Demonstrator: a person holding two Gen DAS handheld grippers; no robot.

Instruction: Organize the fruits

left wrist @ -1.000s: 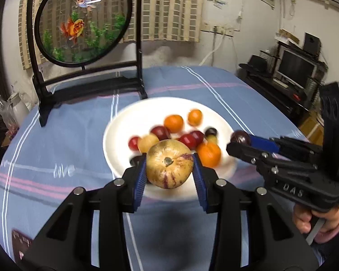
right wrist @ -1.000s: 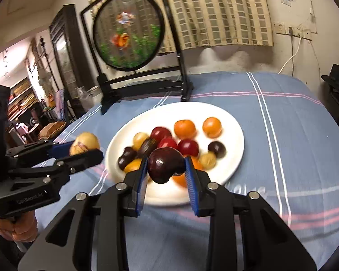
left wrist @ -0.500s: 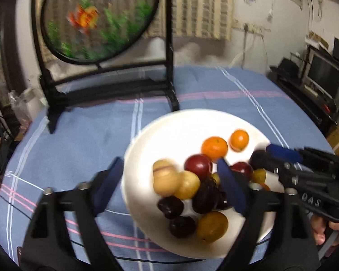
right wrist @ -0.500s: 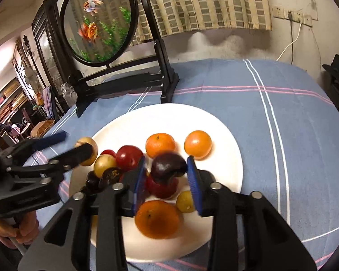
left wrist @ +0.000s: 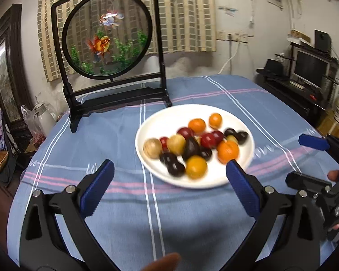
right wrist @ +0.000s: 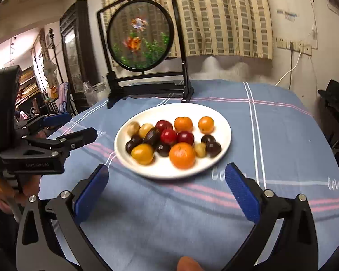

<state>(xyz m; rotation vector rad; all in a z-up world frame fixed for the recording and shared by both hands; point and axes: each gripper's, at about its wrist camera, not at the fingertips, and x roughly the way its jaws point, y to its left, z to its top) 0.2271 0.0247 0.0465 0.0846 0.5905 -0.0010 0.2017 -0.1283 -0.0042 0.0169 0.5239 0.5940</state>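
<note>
Both tongs, left (left wrist: 169, 180) and right (right wrist: 167, 181), are opening wide with nothing between them. Ahead, the fruits (right wrist: 173, 140), orange, red, yellow and dark purple, are lying heaped on a white plate (right wrist: 223, 126) on the bench (right wrist: 282, 135).

Setting: a home living room. Landmark: table (left wrist: 192, 225) under a blue striped cloth. Behind the table: a goldfish screen (left wrist: 108, 45) in a black stand and a checked curtain (right wrist: 226, 18). Right of the table: a TV (left wrist: 310, 68) on a dark cabinet. Left of the table: a kettle (left wrist: 44, 118) and a dark framed panel (right wrist: 73, 52).
</note>
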